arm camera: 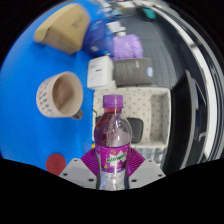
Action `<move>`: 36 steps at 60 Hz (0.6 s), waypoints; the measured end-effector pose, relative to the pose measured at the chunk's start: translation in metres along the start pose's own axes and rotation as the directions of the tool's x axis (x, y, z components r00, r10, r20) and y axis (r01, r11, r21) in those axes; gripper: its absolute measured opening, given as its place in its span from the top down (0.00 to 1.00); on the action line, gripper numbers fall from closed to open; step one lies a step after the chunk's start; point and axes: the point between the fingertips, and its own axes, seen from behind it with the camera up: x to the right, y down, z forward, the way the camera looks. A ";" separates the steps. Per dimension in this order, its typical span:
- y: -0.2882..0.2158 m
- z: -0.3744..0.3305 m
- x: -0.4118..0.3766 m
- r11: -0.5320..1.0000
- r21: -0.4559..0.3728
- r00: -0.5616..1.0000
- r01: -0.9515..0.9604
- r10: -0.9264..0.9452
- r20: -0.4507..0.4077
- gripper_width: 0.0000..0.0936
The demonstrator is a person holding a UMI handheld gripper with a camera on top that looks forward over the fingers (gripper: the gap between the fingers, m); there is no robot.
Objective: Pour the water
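Blue covering spreads over the left part of the work surface, with a grey stretch of table to the right of it. From the gripper view, a clear plastic bottle with a purple cap and a purple and green label stands upright between the two fingers of the gripper; the purple pads lie against both its sides, so the fingers seem pressed onto it, though the contact on the right side is hard to see clearly. Just beyond the bottle sits a white open tray. Left of that, on the blue covering, a tan paper cup lies tipped with its mouth facing the camera. Between the cup and the tray is a small white box. Farther off are a brown cardboard piece, a purple pouch and a dark blue bundle. A red cap-like disc lies near the left finger
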 end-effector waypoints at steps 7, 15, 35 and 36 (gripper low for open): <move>0.008 -0.011 0.002 0.946 0.031 0.945 -0.323 0.321 0.064 0.64; 0.012 -0.019 0.002 0.691 0.055 0.689 -0.720 0.704 0.174 0.64; 0.061 -0.005 -0.022 0.133 0.048 0.141 -0.990 0.959 0.244 0.65; 0.062 -0.004 -0.024 0.124 0.049 0.133 -0.991 0.960 0.245 0.65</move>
